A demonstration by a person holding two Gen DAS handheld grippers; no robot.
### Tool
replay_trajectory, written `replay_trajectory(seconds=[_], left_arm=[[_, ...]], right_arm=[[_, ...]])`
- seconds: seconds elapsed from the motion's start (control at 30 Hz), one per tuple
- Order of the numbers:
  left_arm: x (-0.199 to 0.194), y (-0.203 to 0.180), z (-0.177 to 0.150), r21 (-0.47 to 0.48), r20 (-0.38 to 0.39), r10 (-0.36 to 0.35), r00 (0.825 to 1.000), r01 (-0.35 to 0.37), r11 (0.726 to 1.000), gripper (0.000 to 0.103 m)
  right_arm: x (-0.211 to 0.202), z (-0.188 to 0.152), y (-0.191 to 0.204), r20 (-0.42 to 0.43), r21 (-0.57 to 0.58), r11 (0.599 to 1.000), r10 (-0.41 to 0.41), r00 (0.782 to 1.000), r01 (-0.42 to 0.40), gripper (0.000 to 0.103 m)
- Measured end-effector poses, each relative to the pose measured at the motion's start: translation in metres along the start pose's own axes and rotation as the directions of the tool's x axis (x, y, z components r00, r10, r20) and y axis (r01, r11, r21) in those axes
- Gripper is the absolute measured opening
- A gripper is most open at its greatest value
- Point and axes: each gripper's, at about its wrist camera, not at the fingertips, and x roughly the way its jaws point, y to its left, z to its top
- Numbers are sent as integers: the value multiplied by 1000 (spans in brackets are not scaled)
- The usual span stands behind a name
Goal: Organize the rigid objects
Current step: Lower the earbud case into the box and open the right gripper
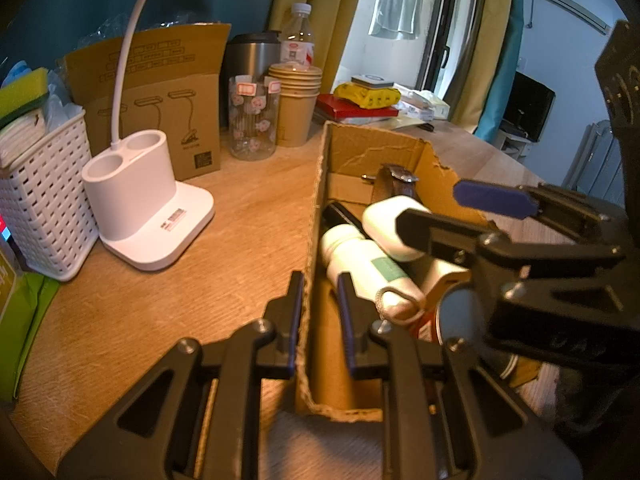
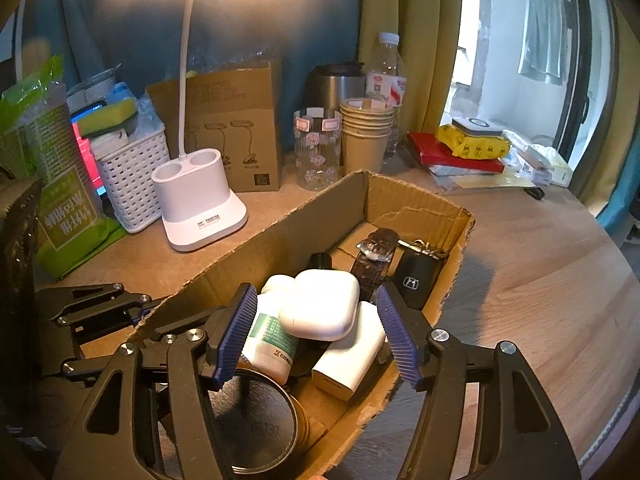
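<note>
On the counter (image 2: 540,280) the box (image 2: 280,236) holds an earbud case (image 2: 320,310) atop a bottle (image 2: 270,336) and charger (image 2: 352,360), watch (image 2: 376,256) and car key (image 2: 416,280) behind, tin (image 2: 256,424) in front; lamp base (image 2: 200,200) and basket (image 2: 132,176) stand left.

At the back of the wooden table (image 2: 540,280) a white desk lamp (image 2: 202,204) stands lit, its thin neck arching up from a base with two round wells. Just left of it sits a white woven basket (image 2: 130,178) stuffed with packets and topped by a yellow-green sponge (image 2: 108,114), and a green wipes pack (image 2: 68,208) leans nearer the edge. Behind the lamp stands an open lamp carton (image 2: 236,132). To its right are a patterned glass jar (image 2: 318,152), a stack of paper cups (image 2: 366,132), a steel flask (image 2: 336,82) and a clear water bottle (image 2: 388,72). Farther right, a yellow pouch (image 2: 474,142) lies on a red book (image 2: 452,158), before mustard curtains (image 2: 416,40).
</note>
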Motion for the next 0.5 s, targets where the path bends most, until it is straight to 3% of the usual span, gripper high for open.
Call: replay_trajectory(seconds=[0.5], left_arm=[[0,0,0,0,0,0,1000,0,1000,18]], right_arm=[[-21,6,-6,34,7,999,-32,999,32,66]])
